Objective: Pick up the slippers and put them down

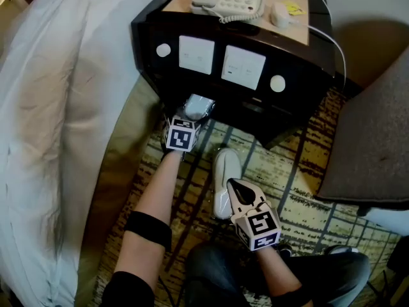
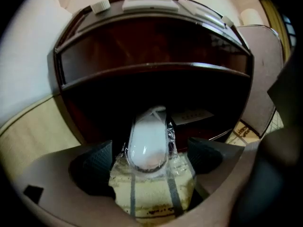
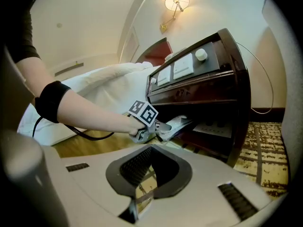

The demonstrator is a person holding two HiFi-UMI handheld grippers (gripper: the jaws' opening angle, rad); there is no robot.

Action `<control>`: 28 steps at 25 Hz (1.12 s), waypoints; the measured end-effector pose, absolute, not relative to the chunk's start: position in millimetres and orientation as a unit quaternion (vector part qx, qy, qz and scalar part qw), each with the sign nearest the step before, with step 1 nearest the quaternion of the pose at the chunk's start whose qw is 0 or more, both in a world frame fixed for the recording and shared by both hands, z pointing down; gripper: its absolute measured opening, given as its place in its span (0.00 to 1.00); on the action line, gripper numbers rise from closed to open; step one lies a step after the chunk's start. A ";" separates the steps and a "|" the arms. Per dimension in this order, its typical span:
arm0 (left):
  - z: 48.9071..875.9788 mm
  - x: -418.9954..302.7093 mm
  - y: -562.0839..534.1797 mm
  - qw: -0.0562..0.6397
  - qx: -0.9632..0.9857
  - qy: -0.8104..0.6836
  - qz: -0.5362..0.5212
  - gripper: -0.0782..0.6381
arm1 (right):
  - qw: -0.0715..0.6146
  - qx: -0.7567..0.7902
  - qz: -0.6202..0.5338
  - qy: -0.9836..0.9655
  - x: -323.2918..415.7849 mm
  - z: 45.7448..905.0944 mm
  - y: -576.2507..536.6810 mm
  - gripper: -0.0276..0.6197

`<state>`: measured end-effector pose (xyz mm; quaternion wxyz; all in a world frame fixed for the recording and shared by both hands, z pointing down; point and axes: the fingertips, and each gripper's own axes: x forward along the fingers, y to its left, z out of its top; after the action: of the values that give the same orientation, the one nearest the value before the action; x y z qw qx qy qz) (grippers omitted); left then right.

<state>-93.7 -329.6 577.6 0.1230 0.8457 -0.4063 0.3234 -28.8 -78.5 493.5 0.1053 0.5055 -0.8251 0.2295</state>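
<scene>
— Left gripper (image 2: pixel 151 159)?
— Forearm outstretched, pitched down, jaws apart. Film-wrapped white slipper (image 2: pixel 148 143) lies between them, untouched, at nightstand (image 1: pixel 255 101) foot.
— Right gripper (image 1: pixel 232 184)?
— Jaws together; second white slipper (image 1: pixel 223 168) at its 11 o'clock.

2 slippers are present. Slipper 1 (image 2: pixel 148 143), white and sealed in clear plastic wrap, points lengthwise into the lower opening of the dark wooden nightstand (image 1: pixel 300 62), with its near end over the yellow-and-dark patterned carpet (image 1: pixel 307 190). Slipper 2 (image 1: pixel 223 178), white, extends lengthwise over that carpet, apart from slipper 1.
</scene>
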 end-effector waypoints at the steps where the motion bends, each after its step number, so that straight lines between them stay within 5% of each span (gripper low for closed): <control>1: 570.7 -98.8 -322.3 0.122 0.845 -0.410 0.321 0.77 | 0.104 0.504 0.226 -0.827 -30.4 487.0 -80.0 0.06; 6: 536.2 -127.0 -276.2 0.105 0.840 -0.440 0.301 0.34 | 0.104 0.493 0.221 -0.835 -42.0 458.0 -78.0 0.06; 10: 504.8 -139.7 -232.0 0.108 0.844 -0.451 0.271 0.13 | 0.103 0.491 0.206 -0.840 -42.8 448.1 -74.7 0.06; 28: 455.7 -247.0 -55.4 0.153 0.792 -0.558 0.197 0.11 | 0.132 0.512 0.193 -0.826 4.1 442.6 -56.8 0.06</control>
<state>-247.0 -55.4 455.7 0.1528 0.7915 -0.5581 0.1965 4.1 -56.8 442.6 0.1317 0.5125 -0.8262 0.1932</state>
